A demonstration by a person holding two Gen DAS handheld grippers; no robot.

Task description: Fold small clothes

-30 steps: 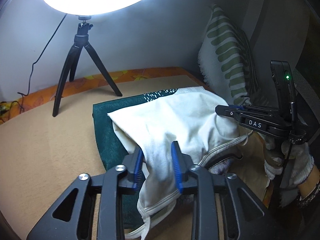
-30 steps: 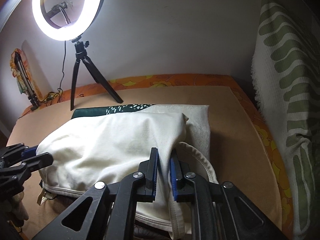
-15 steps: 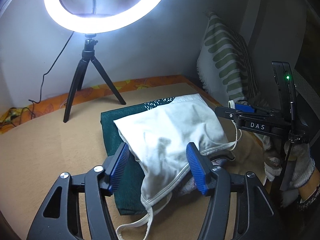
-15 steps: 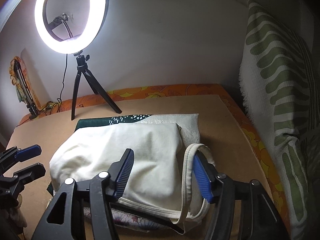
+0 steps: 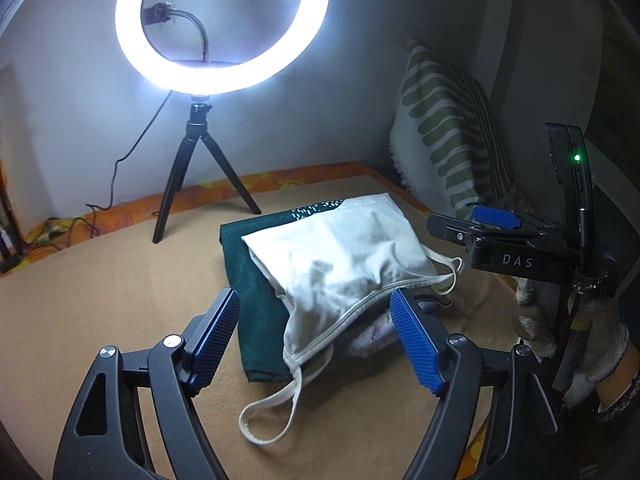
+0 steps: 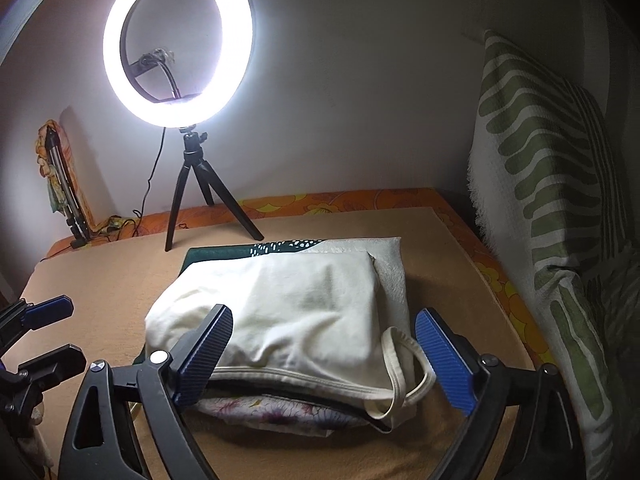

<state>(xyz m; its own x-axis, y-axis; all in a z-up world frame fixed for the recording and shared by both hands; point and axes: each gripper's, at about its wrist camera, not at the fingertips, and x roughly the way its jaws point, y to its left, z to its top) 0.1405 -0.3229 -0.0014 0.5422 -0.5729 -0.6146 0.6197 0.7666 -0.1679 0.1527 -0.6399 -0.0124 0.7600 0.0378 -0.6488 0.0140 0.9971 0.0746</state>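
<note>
With both the left gripper (image 5: 316, 334) and right gripper (image 6: 334, 350) spread wide and holding nothing, the cream top (image 6: 288, 312) lay folded on the stack, so its loose strap (image 5: 276, 400) likely needed tucking under neatly.

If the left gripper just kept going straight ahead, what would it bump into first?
Most likely the cream garment, which lies between the open left gripper fingers' line and atop the dark green cloth; depth is uncertain.

Lit ring light (image 5: 222, 28) on a black tripod (image 5: 196, 184) stands at the rear of a tan-covered bed (image 5: 80, 300), against a plain white wall (image 6: 360, 80). Green-striped pillow (image 6: 548, 200) leans upright at right. Orange floral sheet (image 6: 352, 200) shows along the edge.
</note>
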